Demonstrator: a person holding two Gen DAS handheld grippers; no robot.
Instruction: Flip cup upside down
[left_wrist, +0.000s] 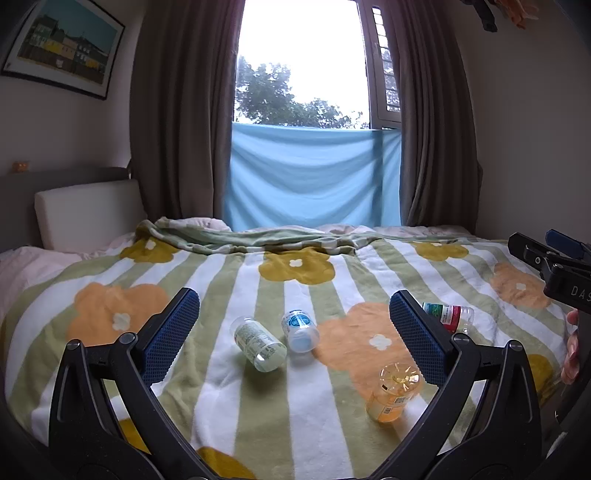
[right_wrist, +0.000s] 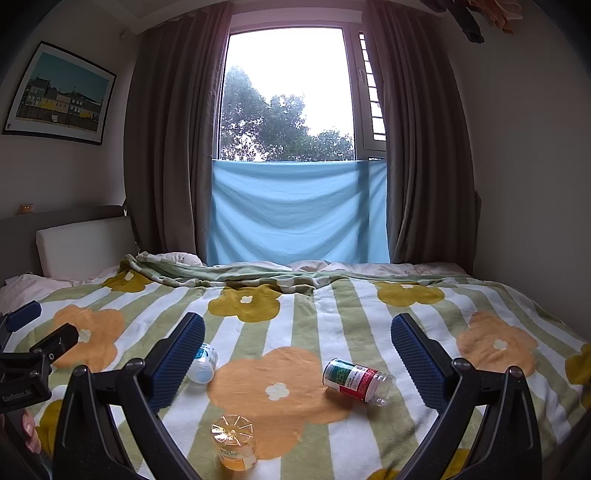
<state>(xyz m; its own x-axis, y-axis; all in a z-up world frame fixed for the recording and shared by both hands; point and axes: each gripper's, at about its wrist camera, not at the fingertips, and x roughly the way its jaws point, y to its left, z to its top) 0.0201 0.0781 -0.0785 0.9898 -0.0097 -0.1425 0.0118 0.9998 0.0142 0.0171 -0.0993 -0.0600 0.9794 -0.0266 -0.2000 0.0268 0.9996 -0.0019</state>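
Bed: a fleecy blanket (left_wrist: 295, 387) in green and white stripes with big orange and mustard flowers covers it, rumpled along the far edge

Orange cup: a clear ribbed plastic cup (left_wrist: 394, 391), tinted orange, stands mouth down on the blanket with its spoked base up; a small white barcode label on its side, print too small to read; seen also from the right wrist (right_wrist: 233, 446)

Green cup: a clear cup (left_wrist: 260, 342) with a pale green printed wrap lies on its side, open end toward the camera; text unreadable

Blue cup: a clear cup (left_wrist: 300, 330) with a blue and white label lies on its side touching the green cup; from the right wrist it is half hidden behind a tong finger (right_wrist: 202, 363)

Red cup: a clear cup (right_wrist: 358, 380) with a red, green and white label lies on its side, well apart from the others, mouth to the right; lettering not legible

Left tongs: (left_wrist: 295, 332) spread wide over the blanket, holding nothing; black frame, blue dimpled rubber pads (left_wrist: 171, 334)

Right tongs: (right_wrist: 297, 363) likewise wide and empty; their black body at the edge of the left view bears the letters "DAS"

Room: brown curtains (right_wrist: 166, 147) flank a bright window (right_wrist: 288, 92) with trees outside, a smooth sky-blue cloth (right_wrist: 299, 214) hung across its lower half; a framed print (right_wrist: 61, 94) of coloured houses hangs on the wall above a white padded headboard (right_wrist: 85, 245)
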